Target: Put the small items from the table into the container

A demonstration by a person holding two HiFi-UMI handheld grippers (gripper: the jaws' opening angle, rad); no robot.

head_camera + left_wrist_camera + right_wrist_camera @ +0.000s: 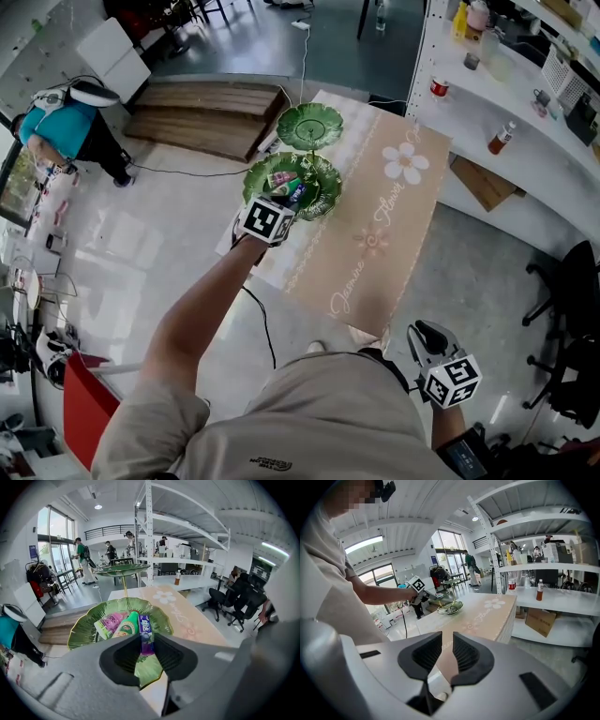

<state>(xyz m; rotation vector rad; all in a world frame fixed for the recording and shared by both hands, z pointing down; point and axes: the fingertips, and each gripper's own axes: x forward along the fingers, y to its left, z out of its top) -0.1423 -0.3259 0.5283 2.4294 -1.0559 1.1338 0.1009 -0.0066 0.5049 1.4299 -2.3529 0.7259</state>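
Note:
A green leaf-shaped dish (326, 201) stands at the table's near left end, with a smaller upper tier (309, 125) on a gold stem. In the left gripper view a pink packet (108, 623) and a green tube (126, 625) lie in the dish (84, 629). My left gripper (146, 649) hangs just over the dish's near rim, shut on a purple stick packet (146, 637) whose far end reaches over the dish. My right gripper (424, 336) is low by my hip, off the table. Its jaws (446, 653) stand apart with nothing between them.
The beige flowered table (394, 234) runs away from me. White shelving (525, 103) with bottles stands to its right, a cardboard box (483, 183) under it. Office chairs (567, 309) are at the right, a wooden pallet (206, 117) and a person (66, 131) at the left.

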